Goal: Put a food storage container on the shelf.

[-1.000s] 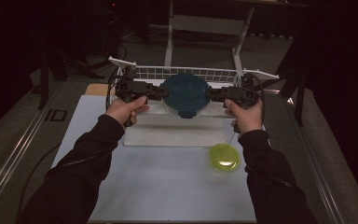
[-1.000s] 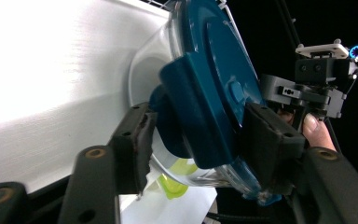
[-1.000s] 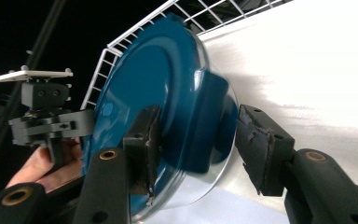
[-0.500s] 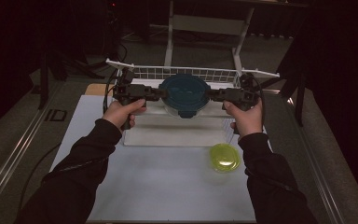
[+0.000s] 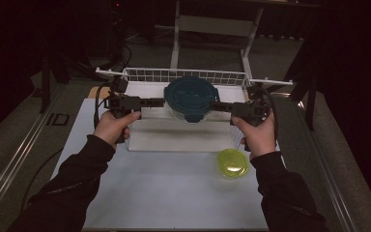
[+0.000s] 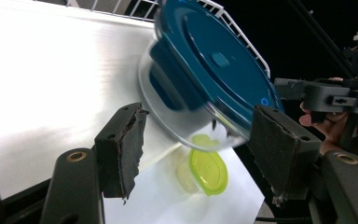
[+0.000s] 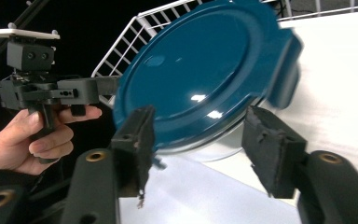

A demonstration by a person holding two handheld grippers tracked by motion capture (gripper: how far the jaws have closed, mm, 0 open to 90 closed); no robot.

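A round clear container with a dark teal lid (image 5: 191, 98) stands on the white tray (image 5: 174, 140) in front of the wire rail. My left gripper (image 5: 158, 102) points at it from the left, my right gripper (image 5: 216, 105) from the right. In the left gripper view the container (image 6: 205, 70) is blurred just beyond my left gripper (image 6: 196, 119). These jaws have just been opening, and the pads (image 6: 126, 140) stay off the container. My right gripper (image 7: 198, 123) has just been closing a little, and the lid (image 7: 191, 74) lies ahead of its pads, unpressed.
A small clear tub with a yellow-green lid (image 5: 233, 163) lies on the white table sheet (image 5: 164, 193), near my right hand. A white wire rack (image 5: 188, 75) borders the tray's far side. Dark floor and a table frame lie beyond it.
Both hands have slid a little toward the near edge, the left one also outward. The teal-lidded container stays in about the same place.
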